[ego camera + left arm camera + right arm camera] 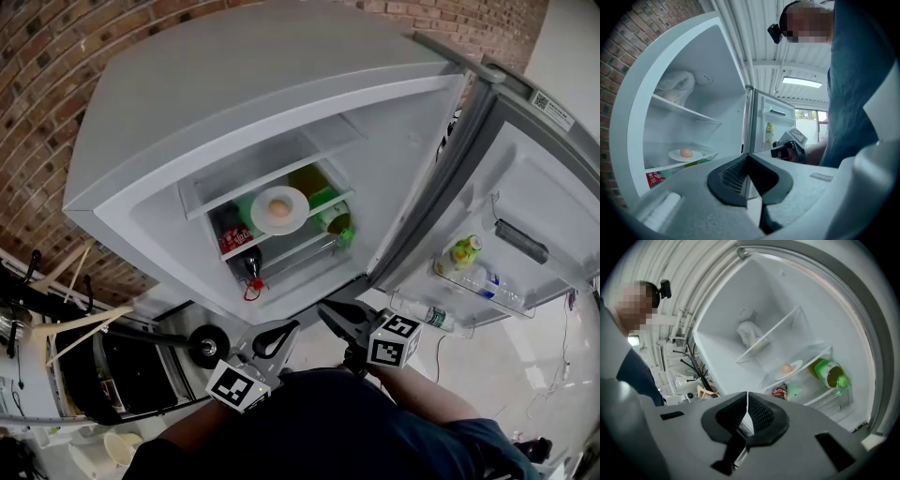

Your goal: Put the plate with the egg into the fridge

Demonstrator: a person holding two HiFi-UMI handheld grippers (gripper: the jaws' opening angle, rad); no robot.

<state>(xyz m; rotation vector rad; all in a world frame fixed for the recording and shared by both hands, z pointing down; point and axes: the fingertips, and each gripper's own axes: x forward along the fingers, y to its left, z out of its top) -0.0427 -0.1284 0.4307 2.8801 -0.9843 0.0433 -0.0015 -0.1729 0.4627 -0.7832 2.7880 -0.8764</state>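
The plate (294, 217) with the egg (278, 208) rests mid-front on the fridge (234, 84) shelf (667, 165), while the left tool (748, 157) and right tool (747, 397) are both closed and empty.

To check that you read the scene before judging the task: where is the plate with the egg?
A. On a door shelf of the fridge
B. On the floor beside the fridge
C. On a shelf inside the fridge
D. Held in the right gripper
C: the plate with the egg on it rests on a shelf inside the open fridge.
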